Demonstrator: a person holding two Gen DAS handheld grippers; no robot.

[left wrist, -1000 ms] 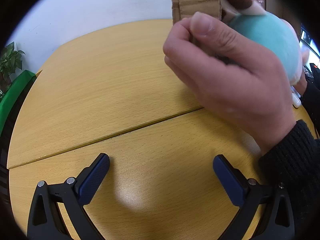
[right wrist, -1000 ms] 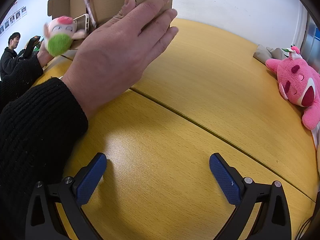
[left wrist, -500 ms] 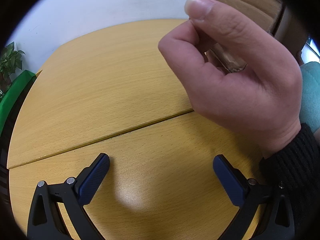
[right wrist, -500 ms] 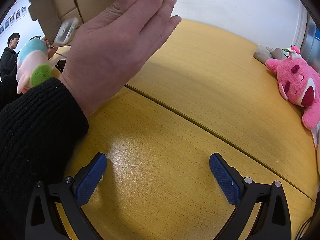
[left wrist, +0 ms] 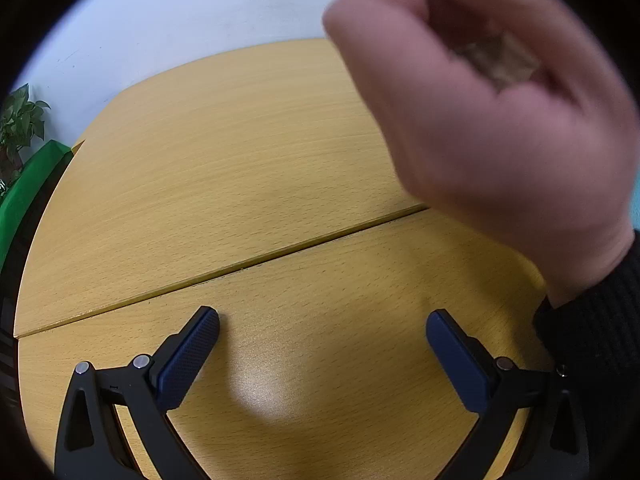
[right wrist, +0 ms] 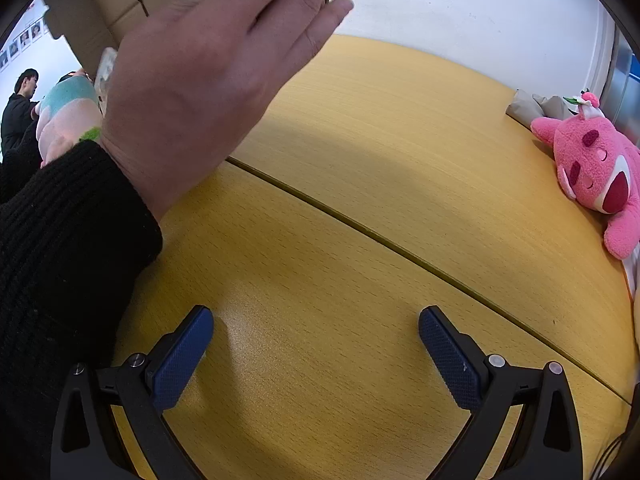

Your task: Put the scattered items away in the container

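— Left gripper (left wrist: 322, 338)? Right gripper (right wrist: 316, 334)?
— Both spread wide, gripping nothing; blue pads just over the wooden table (left wrist: 208, 168); seam running across ahead of each.
— Beyond the left one?
— At 1 o'clock, a blurred bare hand (left wrist: 492, 128) pinching a cardboard edge (left wrist: 500, 60).
— Beyond the right one?
— At 10 to 11 o'clock, the same hand (right wrist: 208, 80) in a black sleeve (right wrist: 60, 240), flat against the cardboard box (right wrist: 100, 4), lifted off the table; teal-and-green plush (right wrist: 68, 108) beside it at 10; pink plush (right wrist: 592, 168) lying on the table at 2 to 3.
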